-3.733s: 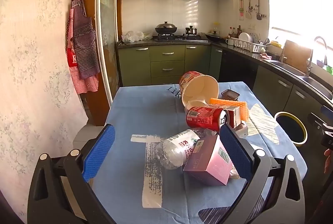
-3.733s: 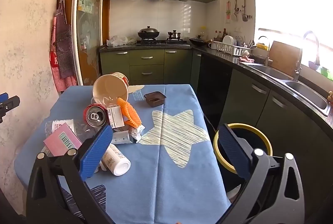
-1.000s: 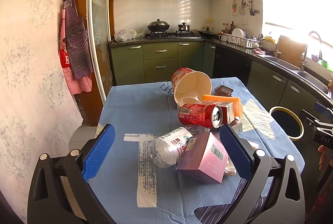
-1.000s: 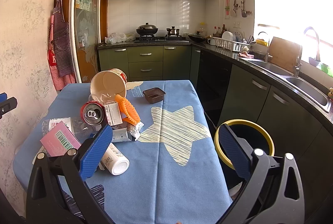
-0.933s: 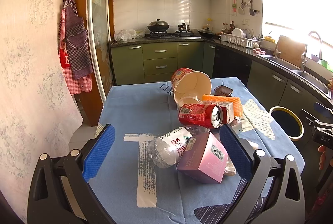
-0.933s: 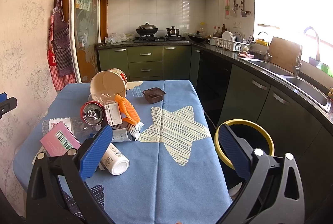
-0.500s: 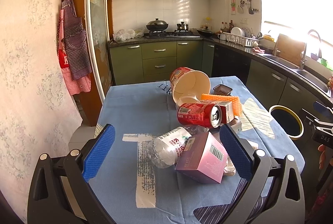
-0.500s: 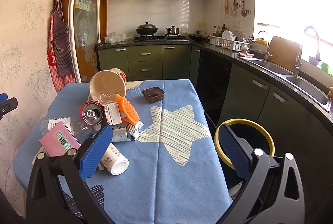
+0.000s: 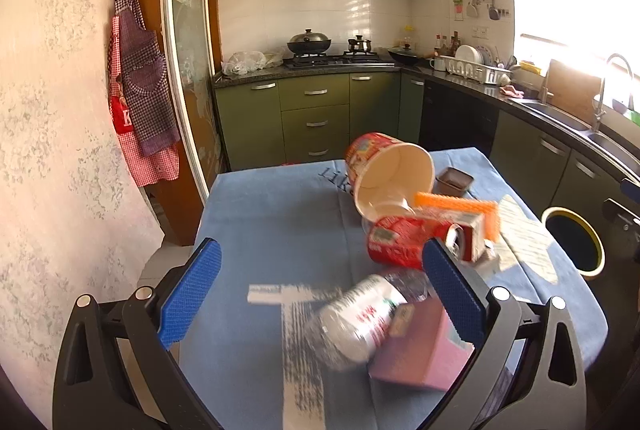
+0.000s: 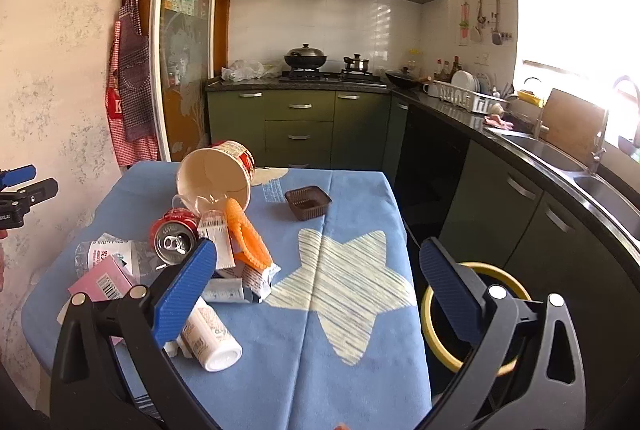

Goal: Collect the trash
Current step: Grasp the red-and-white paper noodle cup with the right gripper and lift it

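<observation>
Green kitchen, blue-clothed table (image 10: 352,370). Left gripper (image 9: 320,290) and right gripper (image 10: 316,282) both spread, empty. Trash pile (image 9: 404,270) ahead of left fingers; bin (image 10: 468,314) beyond right. Approach step; next likely closing on bottle (image 9: 356,318).

Left gripper (image 9: 320,294) spread wide over a blue tablecloth (image 9: 272,222), blurred plastic bottle (image 9: 360,318), pink box (image 9: 420,354), red can (image 9: 404,240), tipped paper bucket (image 9: 390,174).

We note a blue-clothed table (image 10: 340,370) bearing a pink box (image 9: 420,354), white bottle (image 10: 210,338) and brown tray (image 10: 308,203).
</observation>
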The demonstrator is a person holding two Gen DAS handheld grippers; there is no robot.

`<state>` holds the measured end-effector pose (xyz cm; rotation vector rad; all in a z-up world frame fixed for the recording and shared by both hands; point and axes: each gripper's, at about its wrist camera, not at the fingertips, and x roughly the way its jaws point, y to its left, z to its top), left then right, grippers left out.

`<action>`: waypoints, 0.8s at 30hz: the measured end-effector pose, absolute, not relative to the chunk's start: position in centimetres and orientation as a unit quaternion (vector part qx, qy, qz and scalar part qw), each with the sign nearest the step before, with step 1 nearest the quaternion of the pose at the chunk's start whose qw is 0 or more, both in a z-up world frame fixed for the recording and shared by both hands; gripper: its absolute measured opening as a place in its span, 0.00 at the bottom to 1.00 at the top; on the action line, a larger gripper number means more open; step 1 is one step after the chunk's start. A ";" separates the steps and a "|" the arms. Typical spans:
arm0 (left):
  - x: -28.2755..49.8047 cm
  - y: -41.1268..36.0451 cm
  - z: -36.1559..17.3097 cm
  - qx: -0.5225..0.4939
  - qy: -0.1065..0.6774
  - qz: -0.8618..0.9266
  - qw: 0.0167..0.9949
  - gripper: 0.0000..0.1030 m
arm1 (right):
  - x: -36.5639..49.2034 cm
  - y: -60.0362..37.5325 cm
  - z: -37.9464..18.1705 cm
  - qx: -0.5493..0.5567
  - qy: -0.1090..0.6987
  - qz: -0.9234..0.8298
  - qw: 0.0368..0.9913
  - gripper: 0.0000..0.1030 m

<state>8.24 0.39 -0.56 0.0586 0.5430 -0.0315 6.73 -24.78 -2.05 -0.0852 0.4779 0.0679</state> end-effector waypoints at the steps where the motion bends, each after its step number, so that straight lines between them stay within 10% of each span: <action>1: 9.1 0.7 -0.5 0.026 0.268 -0.014 0.963 0.97 | 7.8 -24.7 -1.7 -0.046 0.235 0.047 0.970 0.94; 7: 16.2 2.7 -1.3 0.013 0.263 -0.003 0.965 0.97 | 14.9 -22.2 -1.3 -0.082 0.238 0.123 0.960 0.93; 13: 24.0 4.1 -4.0 0.010 0.270 0.017 0.963 0.97 | 22.4 -17.5 -3.6 -0.136 0.254 0.180 0.941 0.57; 24: 28.9 4.6 -9.2 -0.003 0.303 0.015 0.953 0.97 | 30.3 -11.9 -7.1 -0.244 0.284 0.179 0.910 0.50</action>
